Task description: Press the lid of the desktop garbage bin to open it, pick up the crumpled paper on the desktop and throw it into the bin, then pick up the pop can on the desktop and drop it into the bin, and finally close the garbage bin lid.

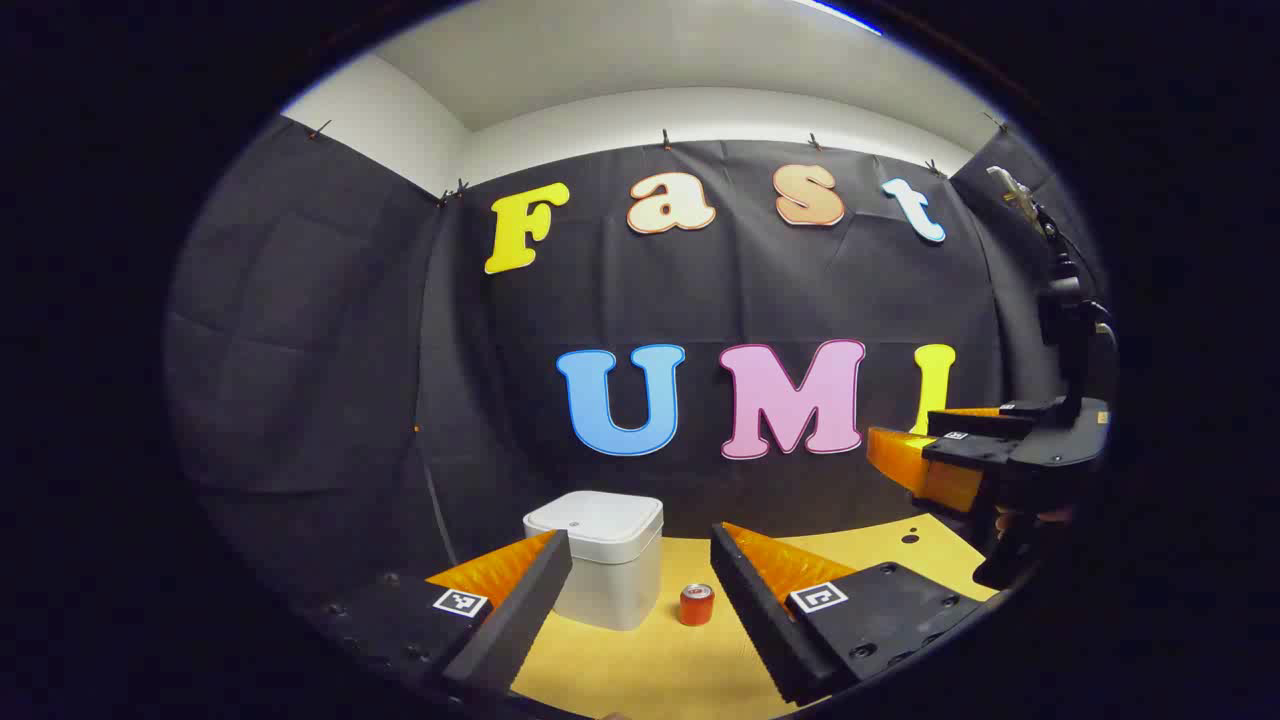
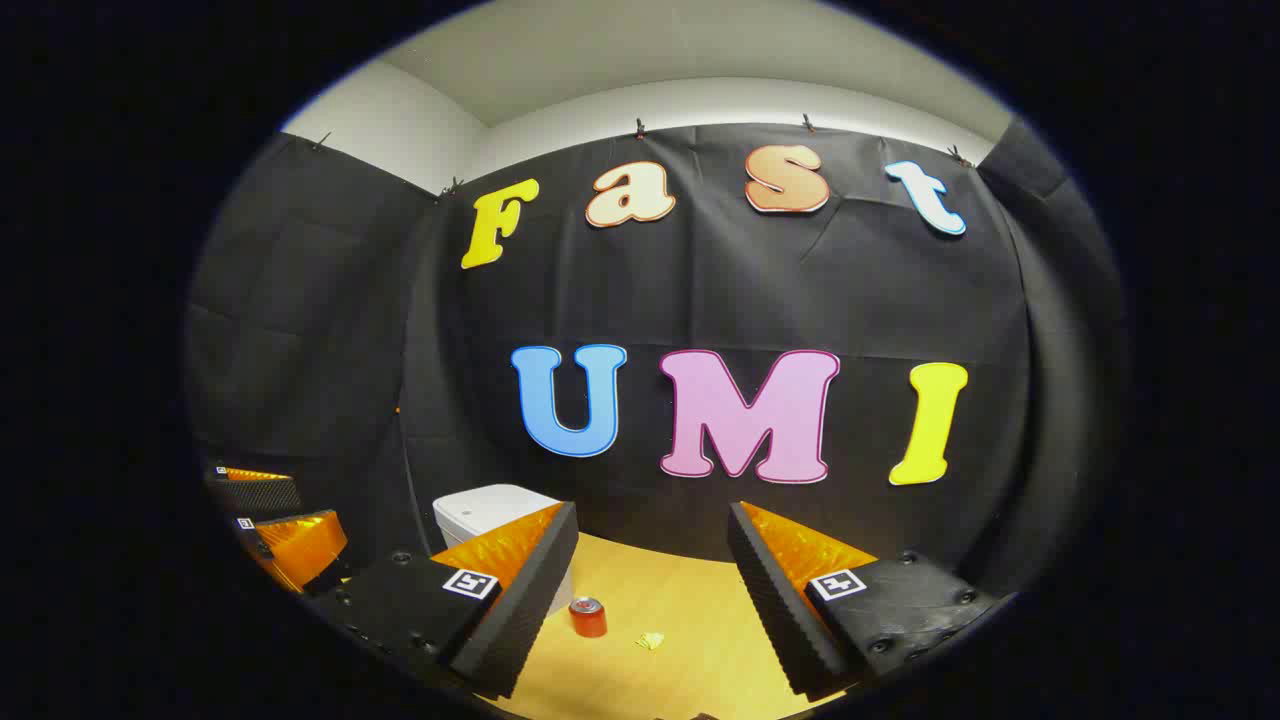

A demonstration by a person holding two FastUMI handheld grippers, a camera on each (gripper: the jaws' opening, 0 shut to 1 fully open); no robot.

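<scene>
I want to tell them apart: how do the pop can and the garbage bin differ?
The pop can is red, round and small; the garbage bin is white, boxy and much larger. The bin carries a closed lid; the can does not. Both stand upright on the yellow desktop, close but apart.

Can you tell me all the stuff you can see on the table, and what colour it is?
garbage bin: one, white, lid shut, at the back of the table by the wall.
pop can: one, red, upright, right beside the bin.
crumpled paper: one, pale yellow, small, lying right of the can.
table: one, yellow top.
left gripper: one, jaws open, empty, above the table.
right gripper: one, jaws open, empty.
</scene>
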